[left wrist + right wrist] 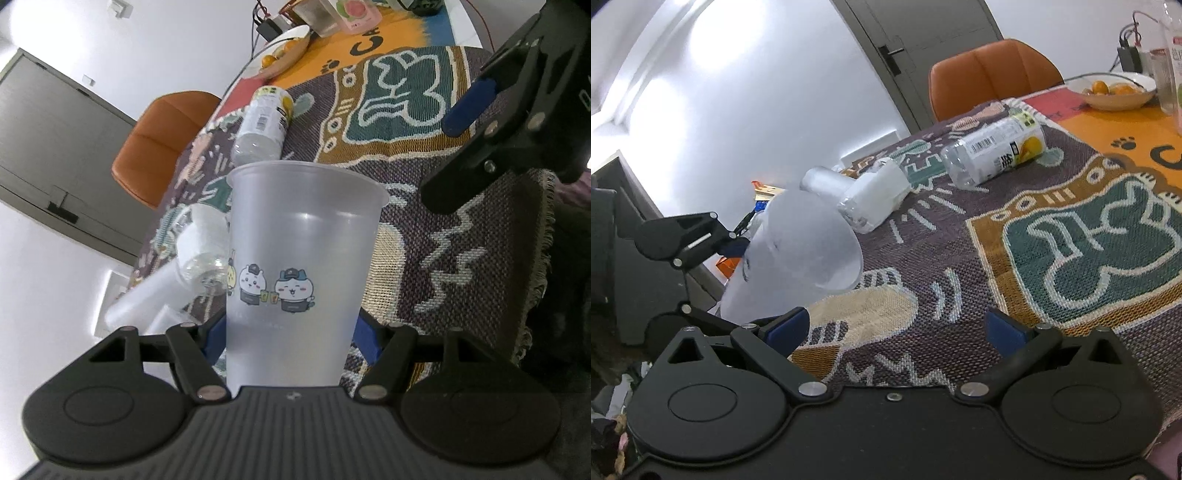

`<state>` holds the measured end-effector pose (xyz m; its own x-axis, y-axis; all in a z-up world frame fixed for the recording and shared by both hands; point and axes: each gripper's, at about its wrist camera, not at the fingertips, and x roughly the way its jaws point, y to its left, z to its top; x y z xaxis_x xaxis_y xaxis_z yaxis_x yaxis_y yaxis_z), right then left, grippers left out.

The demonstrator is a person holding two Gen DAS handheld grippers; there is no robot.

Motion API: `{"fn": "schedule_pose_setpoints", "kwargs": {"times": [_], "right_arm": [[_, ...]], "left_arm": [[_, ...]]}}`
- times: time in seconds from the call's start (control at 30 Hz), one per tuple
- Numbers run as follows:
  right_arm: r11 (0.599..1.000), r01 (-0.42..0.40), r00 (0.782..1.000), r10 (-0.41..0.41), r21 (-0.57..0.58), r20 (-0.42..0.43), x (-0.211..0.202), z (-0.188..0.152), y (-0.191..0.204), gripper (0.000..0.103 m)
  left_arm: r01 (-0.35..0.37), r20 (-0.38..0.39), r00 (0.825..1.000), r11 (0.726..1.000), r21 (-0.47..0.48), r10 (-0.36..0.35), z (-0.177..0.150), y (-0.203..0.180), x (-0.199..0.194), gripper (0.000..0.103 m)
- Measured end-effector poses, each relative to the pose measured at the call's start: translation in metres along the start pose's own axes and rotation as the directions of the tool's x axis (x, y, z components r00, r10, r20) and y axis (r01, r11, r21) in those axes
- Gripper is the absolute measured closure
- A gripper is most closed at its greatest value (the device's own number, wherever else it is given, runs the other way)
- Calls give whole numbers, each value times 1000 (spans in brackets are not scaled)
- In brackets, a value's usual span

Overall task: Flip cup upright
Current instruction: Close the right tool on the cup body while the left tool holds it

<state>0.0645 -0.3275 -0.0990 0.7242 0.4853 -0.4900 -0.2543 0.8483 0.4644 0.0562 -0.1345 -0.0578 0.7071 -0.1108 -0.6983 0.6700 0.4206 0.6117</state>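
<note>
Frosted translucent plastic cup (301, 266) with cartoon print, tapered, smooth wall, rolled rim. Left gripper (291, 334) pinches its lower body between blue pads, rim pointing away from the camera. From the right wrist view the cup (798, 258) hangs tilted over the near edge of the coarse woven patterned tablecloth (1015, 236). Right gripper (897, 326): fingers spread wide, holding nothing. Two clear plastic bottles (993, 149) lie on the cloth beyond.
</note>
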Motion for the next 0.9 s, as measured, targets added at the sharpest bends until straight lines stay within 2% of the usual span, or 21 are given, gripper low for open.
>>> {"fn": "schedule_pose_setpoints", "kwargs": {"times": [0.4, 0.57, 0.73, 0.9], "right_arm": [[997, 32, 999, -31, 67, -26, 23, 8, -23, 0], [997, 37, 999, -35, 66, -29, 25, 8, -24, 0], [998, 0, 1000, 0, 68, -9, 19, 10, -18, 0], [995, -46, 999, 46, 90, 3, 17, 14, -10, 0]], "left_arm": [[123, -25, 992, 992, -10, -123, 6, 4, 48, 34], [101, -19, 995, 995, -22, -101, 10, 9, 44, 30], [63, 20, 998, 997, -50, -62, 9, 13, 19, 18], [16, 53, 999, 995, -98, -11, 3, 15, -9, 17]]}}
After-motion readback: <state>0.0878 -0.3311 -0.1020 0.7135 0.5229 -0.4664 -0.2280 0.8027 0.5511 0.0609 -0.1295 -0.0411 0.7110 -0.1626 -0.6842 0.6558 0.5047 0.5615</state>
